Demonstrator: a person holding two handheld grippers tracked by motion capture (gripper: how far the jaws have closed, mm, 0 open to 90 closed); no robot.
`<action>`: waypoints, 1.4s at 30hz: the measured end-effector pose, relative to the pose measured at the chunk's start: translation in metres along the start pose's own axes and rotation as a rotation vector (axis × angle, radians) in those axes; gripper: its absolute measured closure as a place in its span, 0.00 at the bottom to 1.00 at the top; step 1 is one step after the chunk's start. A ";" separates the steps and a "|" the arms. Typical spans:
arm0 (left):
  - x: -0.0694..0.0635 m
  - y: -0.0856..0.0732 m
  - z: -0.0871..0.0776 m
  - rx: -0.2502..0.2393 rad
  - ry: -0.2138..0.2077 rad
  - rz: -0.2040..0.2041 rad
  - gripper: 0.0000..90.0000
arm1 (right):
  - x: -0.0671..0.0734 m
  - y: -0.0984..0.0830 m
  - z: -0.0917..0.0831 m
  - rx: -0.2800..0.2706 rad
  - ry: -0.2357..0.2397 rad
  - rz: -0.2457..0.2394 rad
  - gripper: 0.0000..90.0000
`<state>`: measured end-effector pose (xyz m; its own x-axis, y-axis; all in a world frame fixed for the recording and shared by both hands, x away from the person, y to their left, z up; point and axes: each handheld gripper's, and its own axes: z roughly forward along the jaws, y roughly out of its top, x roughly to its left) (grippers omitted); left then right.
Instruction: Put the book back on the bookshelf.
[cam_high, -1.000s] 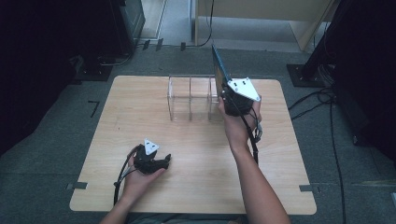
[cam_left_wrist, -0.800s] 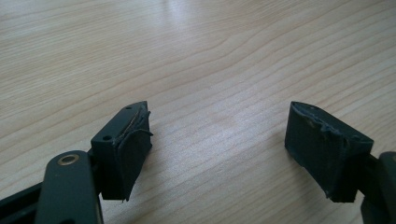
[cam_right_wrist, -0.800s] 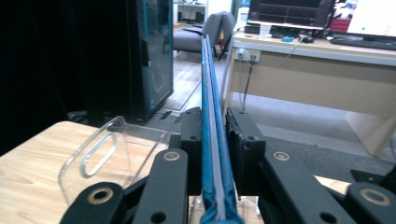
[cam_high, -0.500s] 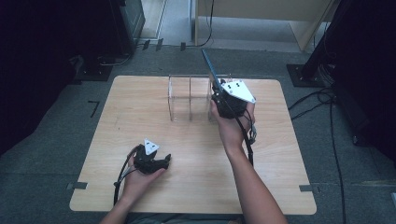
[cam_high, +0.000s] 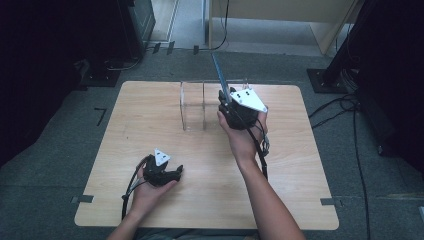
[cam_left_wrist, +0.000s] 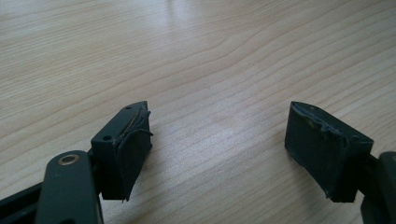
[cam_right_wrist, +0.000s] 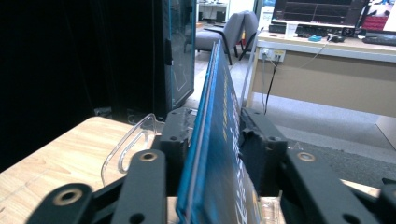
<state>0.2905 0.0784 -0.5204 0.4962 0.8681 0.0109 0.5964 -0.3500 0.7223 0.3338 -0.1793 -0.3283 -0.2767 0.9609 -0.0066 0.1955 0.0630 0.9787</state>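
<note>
A thin blue book (cam_high: 218, 70) stands on edge over the right end of a clear acrylic rack (cam_high: 192, 107) at the back of the wooden table (cam_high: 150, 115). My right gripper (cam_high: 226, 96) is around the book's lower part. Its jaws have just been opening. In the right gripper view the book (cam_right_wrist: 217, 93) stands between the jaws and leans on the left pad, so my right gripper (cam_right_wrist: 212, 135) looks slack on it. The rack's curved clear wall (cam_right_wrist: 126, 144) shows just left of it. My left gripper (cam_high: 175, 172) rests open on the table near the front, with nothing between its jaws (cam_left_wrist: 217, 140).
A black cabinet (cam_high: 135, 25) stands beyond the table's back left. A wooden desk (cam_high: 280, 20) stands behind it. Cables (cam_high: 340, 105) run over the grey floor at the right. An office chair (cam_right_wrist: 233, 28) shows far off.
The right hand and the blue book have shifted a little to the left, toward the rack. The book's top now tilts further left. The left hand has stayed in place.
</note>
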 end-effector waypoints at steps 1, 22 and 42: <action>0.000 0.000 0.000 0.000 0.000 0.000 0.25 | 0.000 0.000 0.000 0.000 0.000 0.000 0.66; 0.000 0.000 0.000 -0.001 0.000 0.000 0.25 | 0.006 -0.008 0.002 0.033 0.090 0.004 0.56; 0.000 0.000 0.000 0.000 -0.001 0.001 0.25 | -0.002 -0.010 -0.023 0.050 0.124 -0.005 0.24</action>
<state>0.2908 0.0781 -0.5205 0.4972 0.8676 0.0107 0.5961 -0.3505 0.7224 0.3108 -0.1880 -0.3334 -0.3913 0.9201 0.0172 0.2395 0.0838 0.9673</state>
